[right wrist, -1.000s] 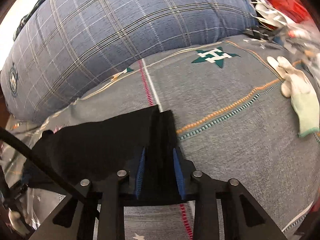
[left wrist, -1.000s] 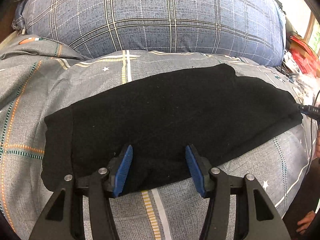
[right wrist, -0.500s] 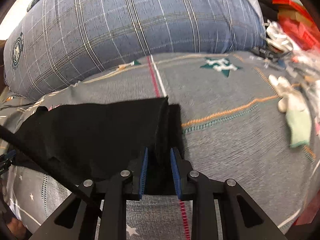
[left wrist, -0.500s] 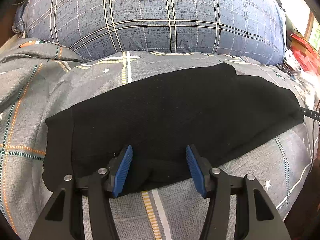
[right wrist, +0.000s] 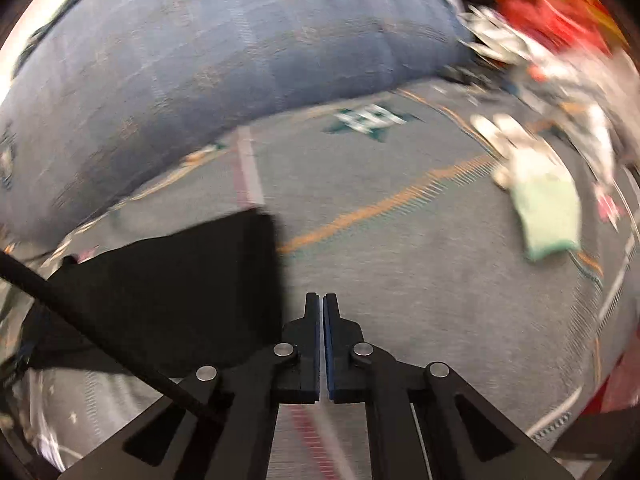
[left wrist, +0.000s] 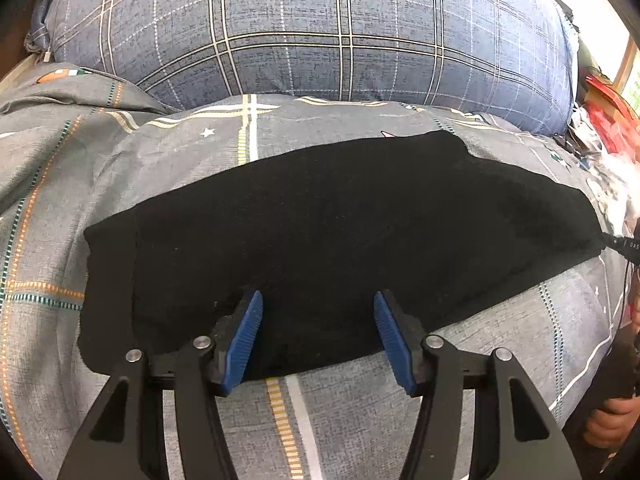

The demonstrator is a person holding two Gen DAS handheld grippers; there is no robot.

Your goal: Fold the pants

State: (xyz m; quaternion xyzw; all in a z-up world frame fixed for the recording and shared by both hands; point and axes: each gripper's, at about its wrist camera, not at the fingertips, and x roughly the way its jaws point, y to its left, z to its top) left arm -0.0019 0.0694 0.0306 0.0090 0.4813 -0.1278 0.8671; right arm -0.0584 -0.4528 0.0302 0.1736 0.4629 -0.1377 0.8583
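Left wrist view: the pants (left wrist: 340, 240) lie as a flat black band across the middle of the frame, on a grey patterned bedspread (left wrist: 60, 220), running from the lower left up to the right edge. A plaid blue pillow (left wrist: 320, 24) fills the top of the frame behind them. The left gripper (left wrist: 318, 330) sits at the bottom centre with its jaws spread wide and nothing between the blue pads (left wrist: 246, 338). Both pads overlap the pants' near edge in the picture, with black cloth showing in the gap between them; whether they touch the cloth cannot be told. At the far right edge, a thin dark cable (left wrist: 624, 245) meets the pants' right end.

Right wrist view: the frame is heavily blurred. The right gripper (right wrist: 322, 312) at the bottom centre has its jaws pressed together, with only a thin slit between them and no cloth in it. The pants (right wrist: 172, 292) fill the lower left of the frame; their right edge lies just left of the closed fingers, apart from them. The fingers point over bare bedspread (right wrist: 420, 280). A pale glove (right wrist: 540, 200) lies at the right, well apart from the pants, and the pillow (right wrist: 200, 60) spans the upper left.
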